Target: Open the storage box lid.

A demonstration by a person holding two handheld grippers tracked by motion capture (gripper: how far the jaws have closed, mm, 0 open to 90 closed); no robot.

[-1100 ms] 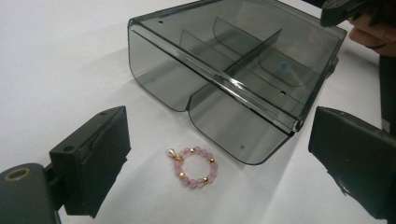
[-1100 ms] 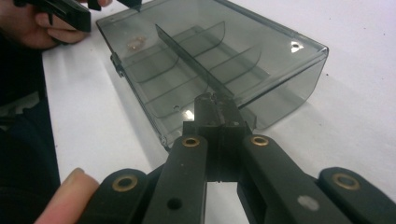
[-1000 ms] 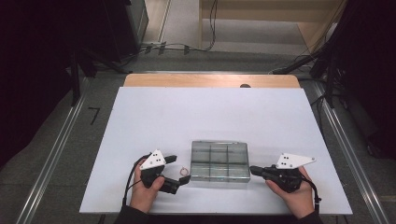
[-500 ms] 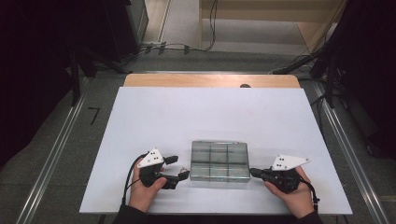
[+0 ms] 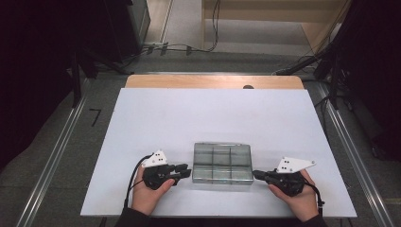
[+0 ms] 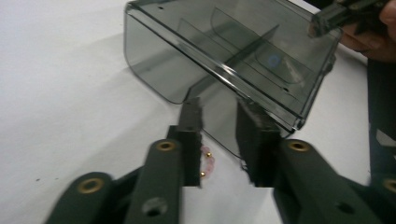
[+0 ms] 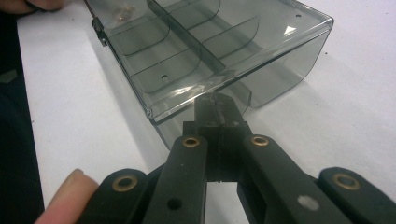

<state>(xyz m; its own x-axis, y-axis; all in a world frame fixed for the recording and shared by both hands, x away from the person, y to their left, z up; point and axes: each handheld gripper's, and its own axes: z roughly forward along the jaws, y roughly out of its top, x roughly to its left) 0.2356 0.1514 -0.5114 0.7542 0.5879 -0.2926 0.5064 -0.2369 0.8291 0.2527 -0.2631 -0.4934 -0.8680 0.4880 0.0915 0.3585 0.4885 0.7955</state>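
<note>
Since 1 s ago the left gripper (image 5: pixel 185 170) has closed in on the smoky compartment box (image 5: pixel 222 163), near table centre toward 6 o'clock; its jaws stand narrowly parted at the 9 o'clock wall, probably ready to steady it. The right gripper (image 5: pixel 256 174) lies level at 3 o'clock, jaws pressed together against the rim.

Both tools (image 5: pixel 185 170) nearer the box (image 5: pixel 222 163).

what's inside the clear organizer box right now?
The smoky clear compartment box shows dividers and mostly bare cells. One far corner cell holds something small and yellowish, too blurred to name. A blue ring mark shows through the lid. Glare hides the rest.
</note>
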